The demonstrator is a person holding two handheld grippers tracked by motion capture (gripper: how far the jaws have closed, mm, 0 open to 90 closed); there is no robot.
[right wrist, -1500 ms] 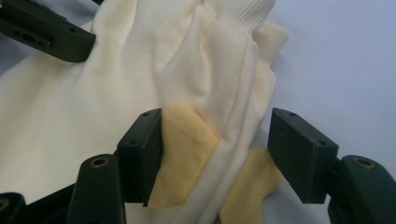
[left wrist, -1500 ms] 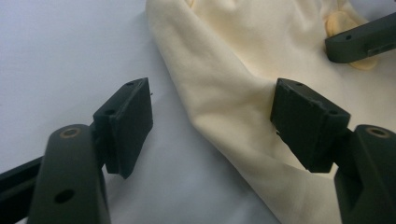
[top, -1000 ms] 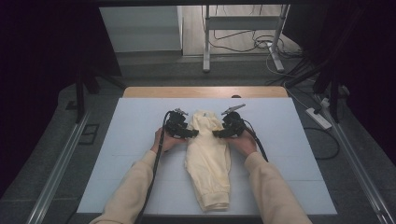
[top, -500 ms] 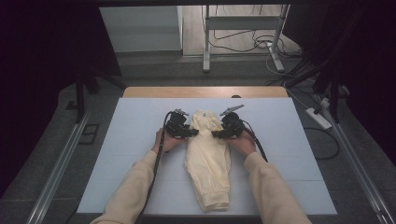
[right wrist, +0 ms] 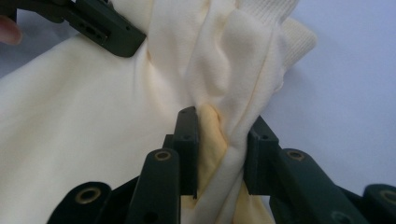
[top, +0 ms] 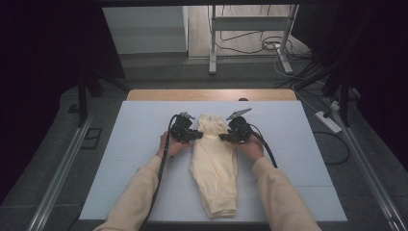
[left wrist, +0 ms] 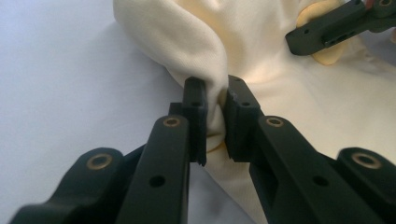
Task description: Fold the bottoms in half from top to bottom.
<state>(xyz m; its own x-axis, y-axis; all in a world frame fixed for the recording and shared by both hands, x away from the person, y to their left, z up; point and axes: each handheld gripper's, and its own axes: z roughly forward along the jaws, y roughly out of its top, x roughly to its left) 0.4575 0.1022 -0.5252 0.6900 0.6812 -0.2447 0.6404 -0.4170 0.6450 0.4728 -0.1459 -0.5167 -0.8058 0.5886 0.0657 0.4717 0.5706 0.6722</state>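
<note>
Both tools' jaws have just been closing: left tool (left wrist: 215, 122) now pinches a fold of the cream cotton garment (top: 214, 168); right tool (right wrist: 219, 154) clamps its bunched edge on the white counter (top: 134, 144).

The garment (top: 214, 166) is pale cream, plain and without print; the fold pinched between the jaws of the left gripper (left wrist: 215, 123) is the same cream, shading to a warmer yellow in the creases beyond them. Between the jaws of the right gripper (right wrist: 218, 140) a deeper butter-yellow layer shows. Both grippers are matt black with small brass-coloured rivets. The table cover (top: 144, 139) beside the jaws is a plain, very pale blue-white. The sleeves (top: 137, 197) are cream too.
</note>
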